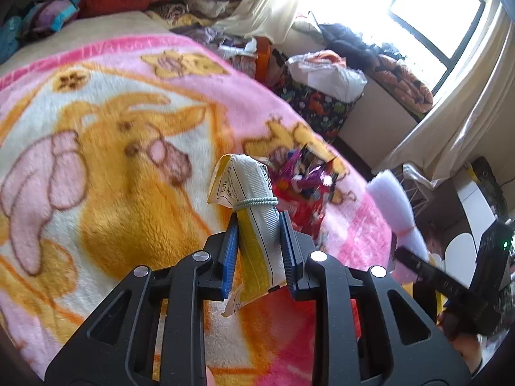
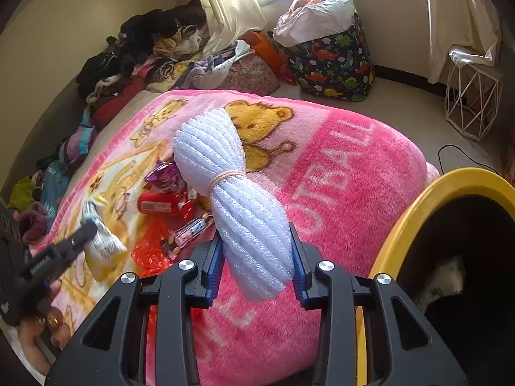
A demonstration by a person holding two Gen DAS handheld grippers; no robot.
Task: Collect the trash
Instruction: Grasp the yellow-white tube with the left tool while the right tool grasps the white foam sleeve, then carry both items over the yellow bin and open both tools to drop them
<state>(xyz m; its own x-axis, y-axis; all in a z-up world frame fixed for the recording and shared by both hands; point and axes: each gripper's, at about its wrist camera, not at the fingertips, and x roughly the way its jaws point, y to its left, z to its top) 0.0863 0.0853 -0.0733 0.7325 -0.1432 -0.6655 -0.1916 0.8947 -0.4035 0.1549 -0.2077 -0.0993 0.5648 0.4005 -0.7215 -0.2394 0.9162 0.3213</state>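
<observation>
Right claw (image 2: 256, 251) was pinching the foam roll (image 2: 235, 199), long axis sticking up, with the bin (image 2: 418, 199) just to its right. Left claw (image 1: 259, 244) was clamped on a packet (image 1: 254, 212), farther off over the blanket (image 1: 112, 128).

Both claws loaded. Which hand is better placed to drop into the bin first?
Right. Its claw, gripping the white foam bundle, has the yellow-rimmed bin open just beside it. The left claw, holding the yellow-and-white packet, sits over the blanket, with no bin in its view.
</observation>
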